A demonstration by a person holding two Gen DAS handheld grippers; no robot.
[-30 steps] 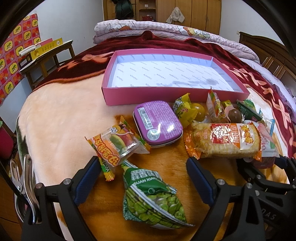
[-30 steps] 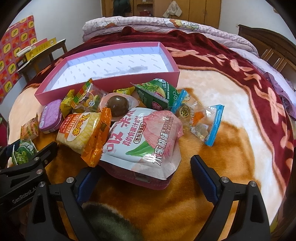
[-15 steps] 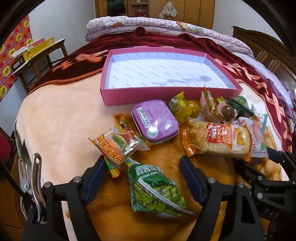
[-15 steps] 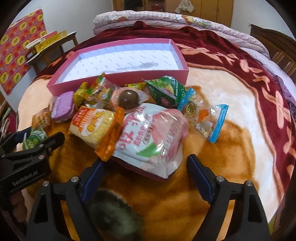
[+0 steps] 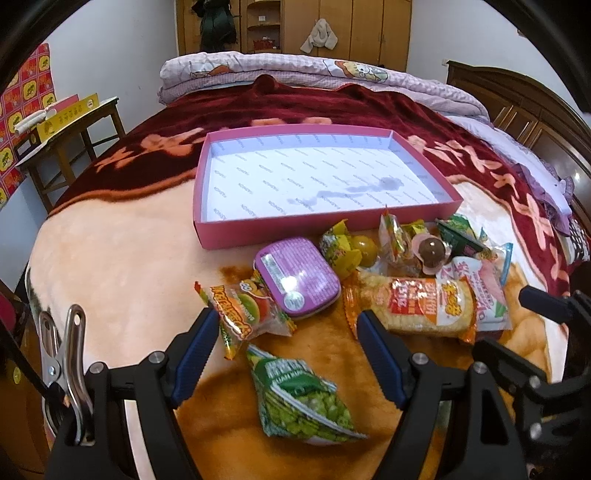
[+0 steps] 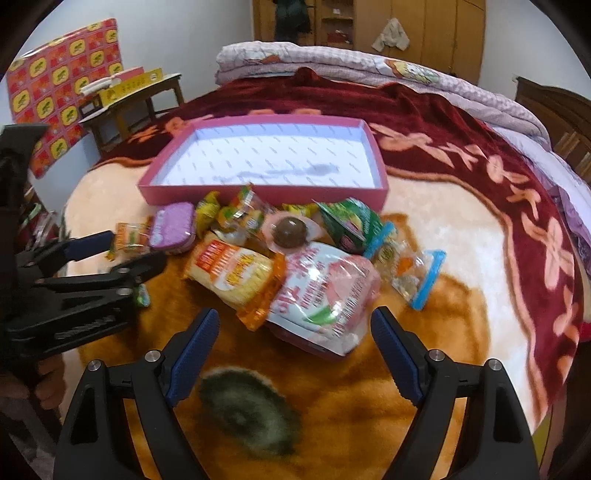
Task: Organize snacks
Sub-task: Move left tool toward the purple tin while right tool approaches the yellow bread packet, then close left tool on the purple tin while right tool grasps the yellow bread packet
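With the pink tray [image 5: 325,225] empty and the snacks piled before it on the bed [image 5: 110,266], we hover both hand-held grippers, left [image 5: 284,332] and right [image 6: 293,332], spread, needing a first pick, likely the green pea packet [image 5: 303,402].

This is a bedroom in a home. A big bed [image 5: 122,258] fills most of the view, with a soft blanket [image 5: 229,107] in red and peach spread over it. A folded quilt [image 5: 317,72] lies at the far end. Tall wooden wardrobes [image 5: 365,33] stand by the wall, and a small wooden table [image 5: 70,125] sits beside the bed.
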